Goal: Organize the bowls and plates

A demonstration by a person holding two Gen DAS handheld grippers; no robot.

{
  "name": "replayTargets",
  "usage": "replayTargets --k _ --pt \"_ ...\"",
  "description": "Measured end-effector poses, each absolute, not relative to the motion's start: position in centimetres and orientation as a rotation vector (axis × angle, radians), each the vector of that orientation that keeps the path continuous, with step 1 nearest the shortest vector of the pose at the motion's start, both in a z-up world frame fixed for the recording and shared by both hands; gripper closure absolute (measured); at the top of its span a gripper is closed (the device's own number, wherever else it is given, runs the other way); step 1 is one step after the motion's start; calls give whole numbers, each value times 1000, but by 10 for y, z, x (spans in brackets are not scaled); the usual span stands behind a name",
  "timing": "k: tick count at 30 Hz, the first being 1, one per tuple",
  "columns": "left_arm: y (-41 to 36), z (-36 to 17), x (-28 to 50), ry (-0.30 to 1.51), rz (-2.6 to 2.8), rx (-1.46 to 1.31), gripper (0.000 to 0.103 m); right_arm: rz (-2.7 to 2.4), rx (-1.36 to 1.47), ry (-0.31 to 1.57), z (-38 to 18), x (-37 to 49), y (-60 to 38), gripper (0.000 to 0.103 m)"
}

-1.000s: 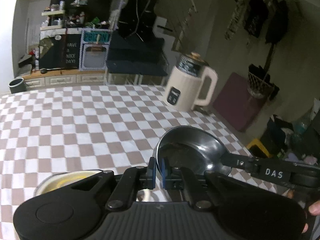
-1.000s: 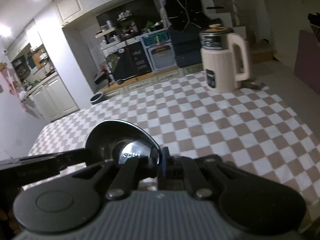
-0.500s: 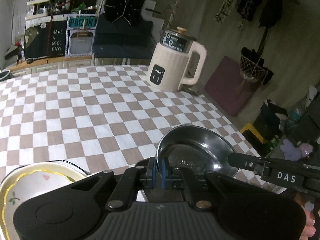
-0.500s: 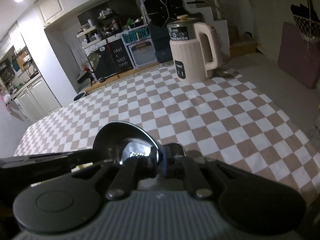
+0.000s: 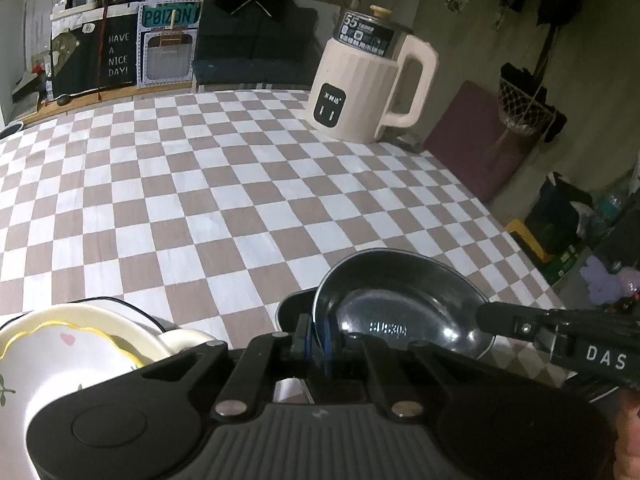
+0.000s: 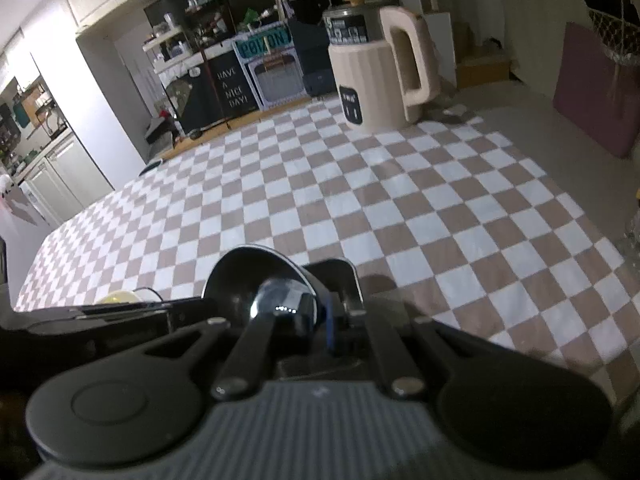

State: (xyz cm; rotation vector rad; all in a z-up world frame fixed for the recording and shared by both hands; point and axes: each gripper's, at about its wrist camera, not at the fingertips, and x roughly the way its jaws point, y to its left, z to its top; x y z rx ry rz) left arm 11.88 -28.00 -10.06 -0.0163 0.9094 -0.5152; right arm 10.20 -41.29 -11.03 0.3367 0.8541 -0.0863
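At the lower left of the left wrist view a white plate [image 5: 60,356] with a yellow scalloped rim sits on the checkered counter [image 5: 224,200]. Lower centre, the left gripper [image 5: 316,334] is clamped on the near rim of a steel bowl [image 5: 400,316], held tilted above the counter. The right gripper [image 5: 508,320] reaches in from the lower right and pinches the bowl's opposite rim. A cream kettle [image 5: 368,92] stands upper right.

In the right wrist view, the bowl [image 6: 260,280] is lower centre, its edge pinched by the right gripper [image 6: 326,320].

A home kitchen-dining room: checkered tablecloth [image 5: 240,200], cream electric kettle [image 5: 368,92], cluttered shelves [image 6: 188,36], white cabinets [image 6: 60,184].
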Motion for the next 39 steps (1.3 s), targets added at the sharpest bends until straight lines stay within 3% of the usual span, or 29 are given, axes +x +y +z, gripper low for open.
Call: replayTargets --k 25,27,29,31,35,39 --pt "-296 -119 126 883 -511 85 96 -125 320 1042 -148 127 -418 96" --pt "-294 -116 128 875 -515 68 94 -116 323 1041 -147 127 -418 94" --pt "-292 -114 129 869 -512 53 84 -114 320 1045 -146 127 -417 90" --pt "-290 -111 129 861 -508 39 73 -94 331 1050 -145 128 -417 79" --pt "-282 -101 128 860 -503 5 68 -97 359 992 -132 120 -424 63" --pt "-269 -93 124 881 -492 -21 67 -142 437 900 -119 113 -452 57"
